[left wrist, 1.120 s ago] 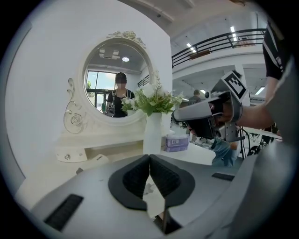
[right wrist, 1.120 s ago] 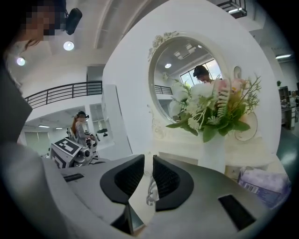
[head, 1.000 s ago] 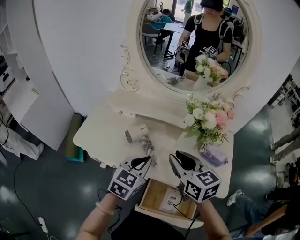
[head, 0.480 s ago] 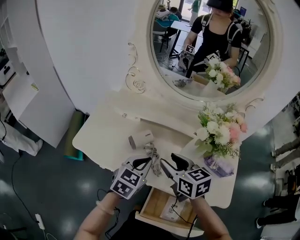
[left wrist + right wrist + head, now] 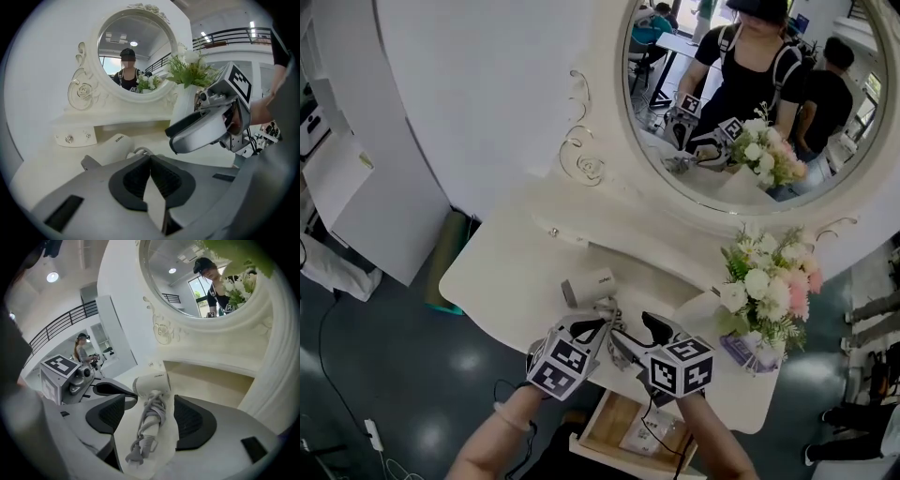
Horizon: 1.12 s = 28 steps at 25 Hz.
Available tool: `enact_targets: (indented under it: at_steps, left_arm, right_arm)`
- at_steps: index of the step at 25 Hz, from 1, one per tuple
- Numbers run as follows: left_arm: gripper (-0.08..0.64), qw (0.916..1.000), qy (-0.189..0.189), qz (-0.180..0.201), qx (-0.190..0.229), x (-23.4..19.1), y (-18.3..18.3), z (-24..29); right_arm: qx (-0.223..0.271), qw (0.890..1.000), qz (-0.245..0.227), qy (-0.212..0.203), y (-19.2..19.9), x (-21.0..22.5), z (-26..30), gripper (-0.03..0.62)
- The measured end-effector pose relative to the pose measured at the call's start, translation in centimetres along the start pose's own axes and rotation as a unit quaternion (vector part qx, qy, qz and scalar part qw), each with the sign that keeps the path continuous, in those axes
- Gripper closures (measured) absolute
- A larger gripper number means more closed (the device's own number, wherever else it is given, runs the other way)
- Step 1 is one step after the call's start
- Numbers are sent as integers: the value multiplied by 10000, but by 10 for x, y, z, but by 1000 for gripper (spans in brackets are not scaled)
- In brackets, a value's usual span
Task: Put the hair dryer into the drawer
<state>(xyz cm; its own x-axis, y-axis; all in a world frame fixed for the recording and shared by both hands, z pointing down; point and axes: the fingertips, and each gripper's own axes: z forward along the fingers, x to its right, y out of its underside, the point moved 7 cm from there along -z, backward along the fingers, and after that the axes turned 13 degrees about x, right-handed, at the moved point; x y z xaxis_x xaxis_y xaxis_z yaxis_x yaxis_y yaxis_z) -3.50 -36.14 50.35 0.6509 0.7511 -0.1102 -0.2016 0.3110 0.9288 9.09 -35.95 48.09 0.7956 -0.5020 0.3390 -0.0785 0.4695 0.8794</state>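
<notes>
The white hair dryer lies on the cream dressing table, its cord wound round the handle. My right gripper hangs just over it. Its jaws are opening, and the handle lies between them with neither pad touching it. My left gripper is close beside on the left, shut with nothing in it. In the left gripper view the dryer's barrel shows just beyond the closed tips. The wooden drawer stands open below the table's front edge.
A vase of white and pink flowers stands at the table's right. The big oval mirror rises behind, reflecting a person. A flat packet lies in the drawer. A small jewel-knob drawer sits under the mirror.
Both grippers have sunk and moved forward onto the hair dryer. The right jaws have spread wider, now straddling the handle. The left jaws have stayed shut.
</notes>
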Motion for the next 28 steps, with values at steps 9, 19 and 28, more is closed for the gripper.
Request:
enact_targets:
  at_steps: [9, 19, 28]
  left_arm:
    - [546, 9993, -155, -240, -244, -22, 30, 9]
    - [548, 9983, -268, -391, -334, -29, 47, 5]
    - [548, 9980, -359, -371, -361, -33, 54, 0]
  right_arm:
    - [-354, 9993, 49, -94, 23, 11, 34, 233]
    - [-956, 9951, -37, -257, 48, 13, 62, 235]
    - [-1231, 9917, 70, -365, 57, 9, 73, 281]
